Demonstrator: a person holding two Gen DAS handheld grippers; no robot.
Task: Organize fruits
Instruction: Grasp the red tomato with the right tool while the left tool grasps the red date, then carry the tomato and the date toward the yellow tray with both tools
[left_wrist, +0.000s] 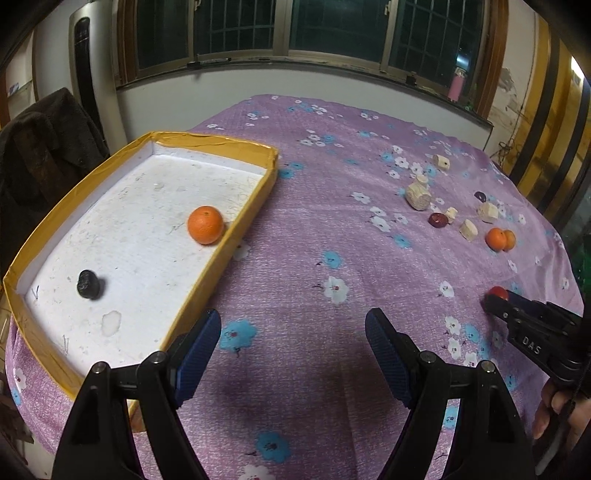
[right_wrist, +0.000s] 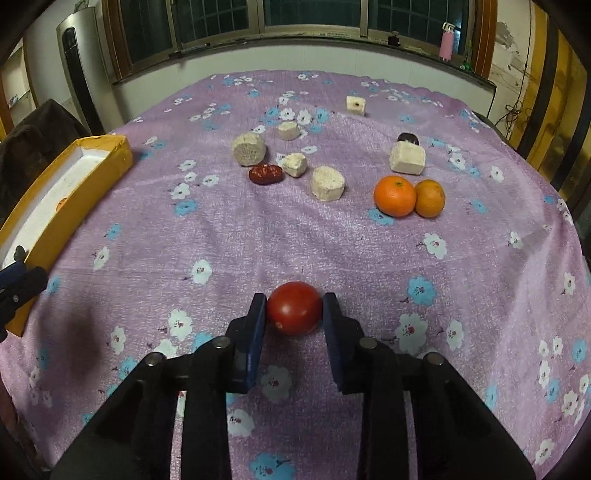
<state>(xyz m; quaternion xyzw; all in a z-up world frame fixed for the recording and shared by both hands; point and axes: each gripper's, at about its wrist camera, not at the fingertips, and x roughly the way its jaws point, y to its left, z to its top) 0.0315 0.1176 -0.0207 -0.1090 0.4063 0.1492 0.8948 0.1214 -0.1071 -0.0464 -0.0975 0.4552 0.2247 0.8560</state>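
A red tomato (right_wrist: 294, 308) sits between the blue pads of my right gripper (right_wrist: 294, 300), which is shut on it just above the purple flowered cloth. The left wrist view shows the same tomato (left_wrist: 498, 292) at the tip of that right gripper (left_wrist: 493, 301). My left gripper (left_wrist: 293, 321) hangs open over bare cloth beside the yellow tray (left_wrist: 240, 229). In the tray lie an orange (left_wrist: 205, 224) and a dark fruit (left_wrist: 88, 283). Two oranges (right_wrist: 408, 195), a red date (right_wrist: 265, 174) and a dark plum (right_wrist: 408, 138) lie on the cloth.
Several beige chunks (right_wrist: 327, 183) are scattered among the loose fruits at the far middle and right. The tray's yellow wall (right_wrist: 74, 184) lies along the left. The left gripper's tip (right_wrist: 18, 286) shows at the left edge. A hand (left_wrist: 554, 406) holds the right gripper.
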